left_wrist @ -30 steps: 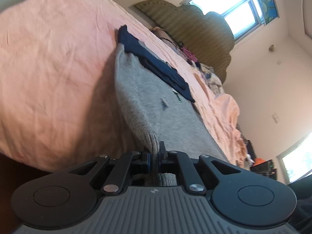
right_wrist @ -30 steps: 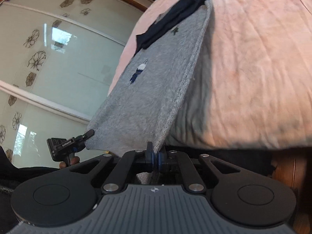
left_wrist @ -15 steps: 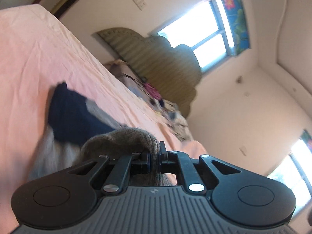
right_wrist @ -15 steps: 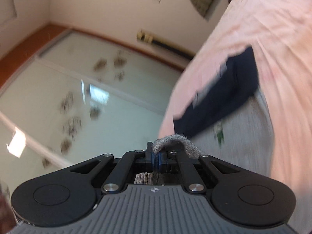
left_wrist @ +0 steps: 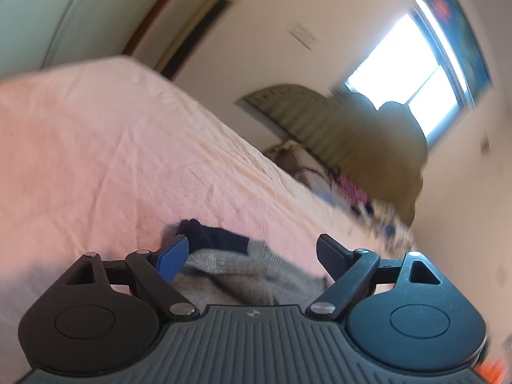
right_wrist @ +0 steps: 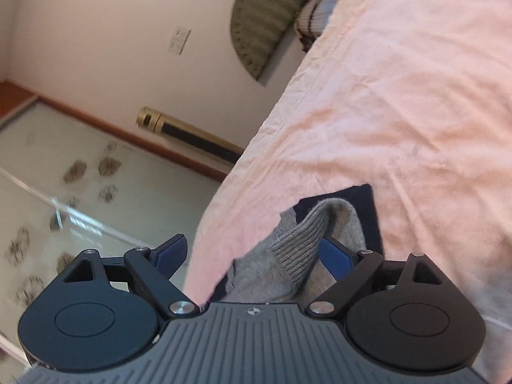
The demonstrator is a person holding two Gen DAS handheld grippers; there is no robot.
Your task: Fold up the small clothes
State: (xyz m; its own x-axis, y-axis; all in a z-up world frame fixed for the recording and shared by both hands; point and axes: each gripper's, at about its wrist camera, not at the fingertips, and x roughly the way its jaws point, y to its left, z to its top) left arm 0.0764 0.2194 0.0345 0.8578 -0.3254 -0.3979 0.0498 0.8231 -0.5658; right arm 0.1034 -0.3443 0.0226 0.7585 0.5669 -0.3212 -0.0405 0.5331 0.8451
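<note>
one grey garment (left_wrist: pixel 224 272) with navy trim, one pink bedsheet (left_wrist: pixel 96 160), one headboard (left_wrist: pixel 352 134).

Both wrist views low, close over pink bed (left_wrist: pixel 128 160), facing headboard (left_wrist: pixel 368 134); shared: grey garment (right_wrist: pixel 288 256).

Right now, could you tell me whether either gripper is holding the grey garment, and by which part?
Nothing is held. Both the left gripper and the right gripper stand open; the grey garment lies loose on the pink bedsheet, its ribbed hem between the right fingers.
</note>
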